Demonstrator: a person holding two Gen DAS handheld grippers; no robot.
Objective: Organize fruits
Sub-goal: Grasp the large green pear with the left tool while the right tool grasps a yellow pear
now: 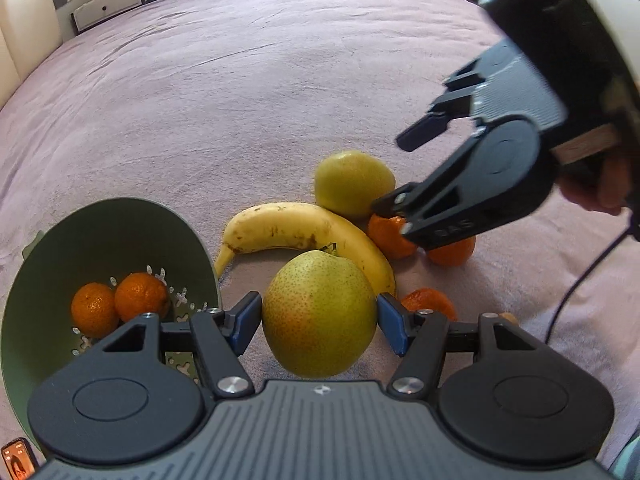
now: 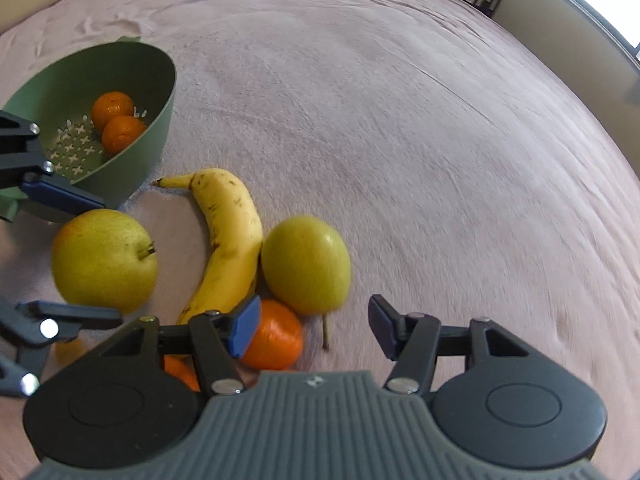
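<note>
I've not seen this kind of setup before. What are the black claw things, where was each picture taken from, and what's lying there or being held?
No robot here: a person carries a hand-held gripper in each hand, each with a camera looking along its fingers. The left camera shows the left hand-held gripper clamped on a pear, with the right one at the picture's right edge. The right camera shows the right hand-held gripper open, its pad beside a tangerine, nothing gripped. On the pink cover lie a banana, a second pear and loose tangerines. A green colander holds two tangerines.
</note>
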